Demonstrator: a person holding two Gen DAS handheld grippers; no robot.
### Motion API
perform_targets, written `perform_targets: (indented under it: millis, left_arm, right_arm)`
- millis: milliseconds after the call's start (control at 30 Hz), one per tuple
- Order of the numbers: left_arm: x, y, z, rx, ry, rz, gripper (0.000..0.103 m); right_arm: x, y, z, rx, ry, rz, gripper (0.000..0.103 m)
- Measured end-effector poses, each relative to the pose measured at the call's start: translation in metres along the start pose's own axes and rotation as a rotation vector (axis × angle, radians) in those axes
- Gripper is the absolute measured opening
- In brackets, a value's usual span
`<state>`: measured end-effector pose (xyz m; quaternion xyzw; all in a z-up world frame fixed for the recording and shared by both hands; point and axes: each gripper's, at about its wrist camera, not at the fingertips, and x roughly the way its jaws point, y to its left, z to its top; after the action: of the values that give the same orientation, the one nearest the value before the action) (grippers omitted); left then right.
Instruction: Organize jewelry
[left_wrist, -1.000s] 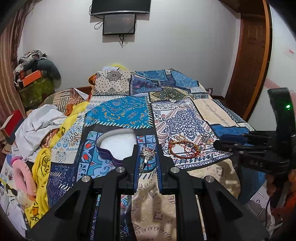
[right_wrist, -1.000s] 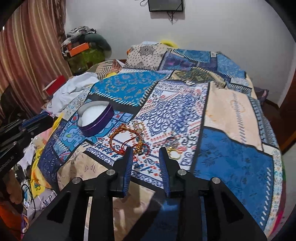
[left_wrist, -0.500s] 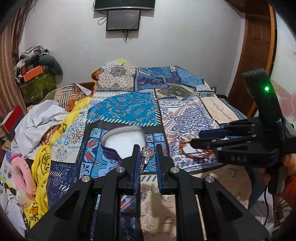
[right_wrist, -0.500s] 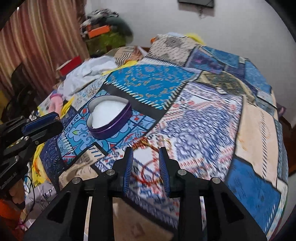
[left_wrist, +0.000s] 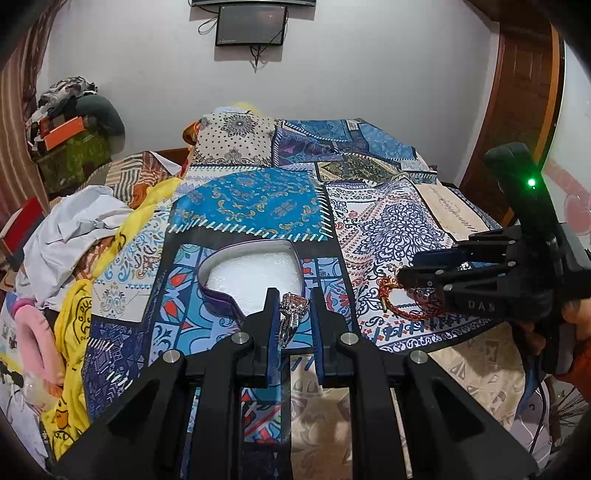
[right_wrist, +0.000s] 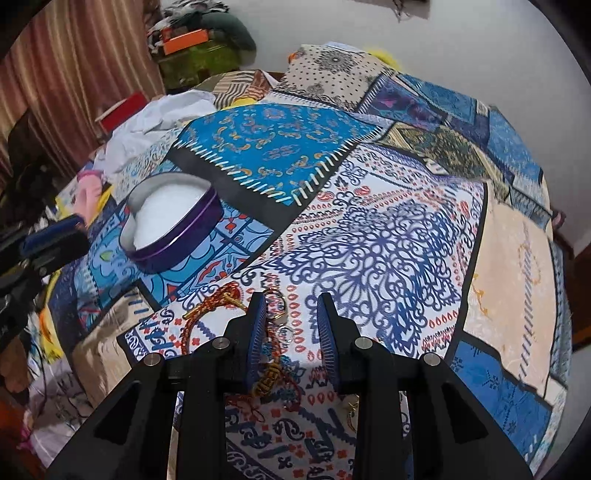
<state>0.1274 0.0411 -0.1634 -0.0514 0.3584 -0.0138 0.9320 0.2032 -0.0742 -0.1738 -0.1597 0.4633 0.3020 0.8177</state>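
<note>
Left wrist view takes in the largest thing first: a bed spread with a patchwork bedcover (left_wrist: 251, 199) in blue, cream and navy panels, which serves as the work surface. Crumpled clothes (left_wrist: 74, 229) lie heaped along its left edge, well apart from the jewelry.

Near the front of the bedcover sits an open heart-shaped tin (left_wrist: 255, 273) with a purple wall and a white foam lining. Its lid is off and the foam is bare, so it reads as the place the pieces are meant to go.

To the right of the tin, on the white and navy panel, lies a loose cluster of red and gold cord bracelets (right_wrist: 207, 314), with small metal rings (right_wrist: 282, 325) among them.

The left gripper (left_wrist: 293, 314) is clamped on a silver ring with a pink stone (left_wrist: 291, 310). The ring stands pinched between the blue pads, stone uppermost, and the tips sit just at the near rim of the tin. Holding it by the band keeps the stone clear, and the position suggests it is about to be set on the foam.

The right gripper (right_wrist: 291, 321) points steeply down over the bracelet cluster. Its jaws stand apart with nothing pressed between them; the small rings lie in the gap below, beside the left pad. It appears lined up to take the next piece while the other gripper delivers the ring.
</note>
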Motion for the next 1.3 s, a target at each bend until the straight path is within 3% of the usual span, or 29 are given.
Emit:
perform_targets:
  millis: [133, 200, 267, 467, 833, 1100, 1300]
  left_arm:
    - [0.005, -0.002, 0.001, 0.002, 0.006, -0.006, 0.015]
    - [0.006, -0.003, 0.001, 0.005, 0.008, -0.005, 0.015]
    - [0.006, -0.003, 0.002, 0.005, 0.009, -0.004, 0.015]
    - [0.004, 0.0, 0.003, 0.001, -0.001, 0.003, 0.015]
    - [-0.009, 0.015, 0.011, -0.002, -0.039, 0.017, 0.015]
    - [-0.004, 0.032, 0.019, 0.004, -0.031, 0.011, 0.015]
    - [0.016, 0.045, 0.017, -0.012, 0.022, -0.03, 0.015]
  right_arm:
    - [0.004, 0.006, 0.0, -0.03, -0.005, -0.018, 0.024]
    - [0.005, 0.007, 0.0, -0.043, -0.008, 0.0, 0.012]
    - [0.007, 0.011, 0.0, -0.061, -0.009, -0.013, 0.009]
    - [0.004, 0.012, -0.001, -0.058, -0.028, -0.025, 0.007]
    - [-0.039, 0.02, 0.015, -0.028, -0.157, -0.023, 0.007]
    - [-0.041, 0.044, 0.043, -0.023, -0.21, 0.059, 0.007]
    - [-0.017, 0.067, 0.06, -0.03, -0.182, 0.125, 0.007]
